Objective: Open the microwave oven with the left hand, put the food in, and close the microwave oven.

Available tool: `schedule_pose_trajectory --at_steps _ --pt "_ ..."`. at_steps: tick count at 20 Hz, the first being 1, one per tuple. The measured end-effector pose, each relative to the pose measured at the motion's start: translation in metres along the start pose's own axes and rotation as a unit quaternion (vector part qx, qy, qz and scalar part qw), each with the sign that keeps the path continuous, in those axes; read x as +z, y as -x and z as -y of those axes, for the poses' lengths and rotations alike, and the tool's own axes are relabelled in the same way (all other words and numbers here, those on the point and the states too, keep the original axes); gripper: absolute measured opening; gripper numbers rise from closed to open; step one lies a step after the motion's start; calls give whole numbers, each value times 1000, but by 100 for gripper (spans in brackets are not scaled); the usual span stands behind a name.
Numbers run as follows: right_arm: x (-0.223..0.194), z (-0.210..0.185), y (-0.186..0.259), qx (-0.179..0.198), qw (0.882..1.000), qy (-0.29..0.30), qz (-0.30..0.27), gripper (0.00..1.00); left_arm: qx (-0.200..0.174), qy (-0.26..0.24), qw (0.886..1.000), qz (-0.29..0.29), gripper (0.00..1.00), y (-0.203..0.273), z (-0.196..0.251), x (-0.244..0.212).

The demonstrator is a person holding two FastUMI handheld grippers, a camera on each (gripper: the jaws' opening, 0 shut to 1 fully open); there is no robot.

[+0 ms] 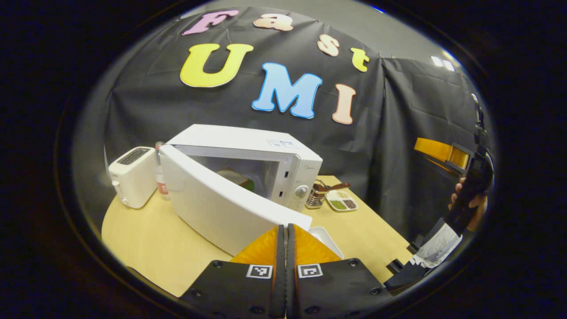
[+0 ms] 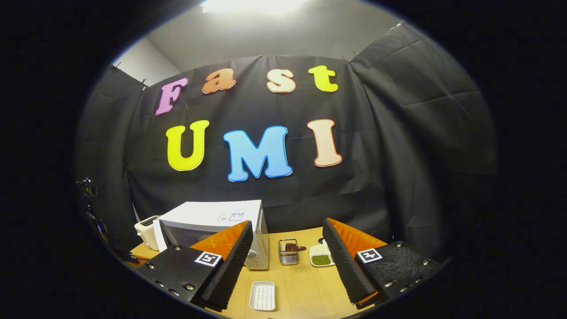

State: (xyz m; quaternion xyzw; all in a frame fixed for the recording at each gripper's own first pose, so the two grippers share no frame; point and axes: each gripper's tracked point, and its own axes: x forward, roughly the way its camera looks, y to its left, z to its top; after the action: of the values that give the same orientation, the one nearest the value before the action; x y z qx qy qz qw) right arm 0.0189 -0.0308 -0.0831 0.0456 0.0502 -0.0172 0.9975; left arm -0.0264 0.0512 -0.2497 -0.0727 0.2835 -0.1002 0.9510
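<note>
On wooden table [image 1: 146,239], white microwave [image 1: 248,146], door [image 1: 221,208] ajar.

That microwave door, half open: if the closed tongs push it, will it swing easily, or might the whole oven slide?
The door looks like a stiff flat panel hinged at its left edge, so it would probably swing shut without bending. The microwave is a bulky box flat on the table, so it likely stays put. The left tongs are shut, presenting a narrow tip that might slip on the glossy face.

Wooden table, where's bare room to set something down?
The light wooden table is bare in front, between the white ridged tray and the small divided dish. It is crowded toward the back, where the white microwave oven, white toaster and wire basket stand.
</note>
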Motion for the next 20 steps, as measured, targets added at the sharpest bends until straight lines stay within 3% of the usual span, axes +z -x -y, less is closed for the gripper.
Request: schedule_pose_trajectory --at_steps 4,15,20 --pt "-2 13 -13 -4 1000 -4 -4 95 -1 13 1000 0 7 -34 4 9" --pt "3 9 -44 29 999 25 5 95 5 24 1000 8 7 -124 12 44" --pt "-6 19 -53 22 1000 15 -12 95 20 19 999 19 7 -158 12 48"
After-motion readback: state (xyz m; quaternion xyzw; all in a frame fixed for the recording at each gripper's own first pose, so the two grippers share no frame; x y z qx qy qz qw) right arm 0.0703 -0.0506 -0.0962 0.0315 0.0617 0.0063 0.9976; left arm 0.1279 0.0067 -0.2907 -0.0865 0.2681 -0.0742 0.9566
